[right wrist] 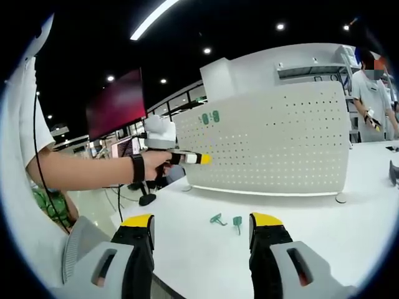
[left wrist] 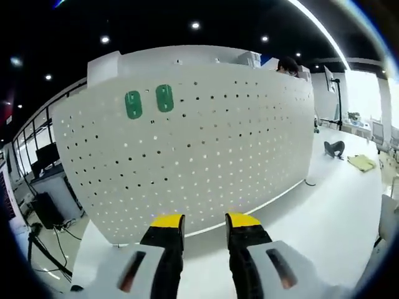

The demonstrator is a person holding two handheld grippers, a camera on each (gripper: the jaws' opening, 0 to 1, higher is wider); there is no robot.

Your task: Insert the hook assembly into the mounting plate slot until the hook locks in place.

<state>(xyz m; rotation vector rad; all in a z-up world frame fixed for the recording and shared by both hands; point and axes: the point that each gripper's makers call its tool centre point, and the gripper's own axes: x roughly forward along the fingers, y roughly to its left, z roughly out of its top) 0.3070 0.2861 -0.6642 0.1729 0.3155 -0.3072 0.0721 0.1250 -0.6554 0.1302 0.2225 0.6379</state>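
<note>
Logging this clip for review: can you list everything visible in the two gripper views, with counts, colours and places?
Pegboard: one, white, perforated, upright on the table.
Mounted hooks: two, green, upper left of the pegboard.
Loose hooks: two, green, lying on the table in front of the pegboard.
Table: one, white.
Bystander: one, pale shirt, right of the pegboard.
Left gripper: yellow-tipped black jaws, open, empty.
Right gripper: yellow-tipped black jaws, open, empty.

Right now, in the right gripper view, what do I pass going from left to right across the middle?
Person's forearm → other hand-held gripper → two green hooks on the pegboard → white pegboard → person standing at the far right.
</note>
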